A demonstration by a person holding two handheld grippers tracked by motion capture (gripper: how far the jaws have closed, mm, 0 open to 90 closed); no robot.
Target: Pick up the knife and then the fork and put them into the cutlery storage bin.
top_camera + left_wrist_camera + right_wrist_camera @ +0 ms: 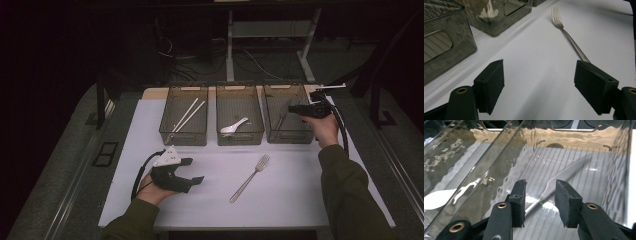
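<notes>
Your right gripper [539, 195] hangs spread over a utensil [564, 176] lying in the right bin [287, 132], apparently a drop-off. Your left gripper [539, 82] rests spread and empty near the fork [566, 32], likely next.

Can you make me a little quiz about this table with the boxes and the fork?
1. How many clear bins stand in a row on the table?
2. True or false: the fork lies inside a bin.
3. What lies in the middle bin: A chopsticks, B a white spoon, C nothing?

Key: 1. Three. 2. False; it lies on the white mat between the left gripper and the person's right sleeve. 3. B; the chopsticks are in the left bin.
</notes>
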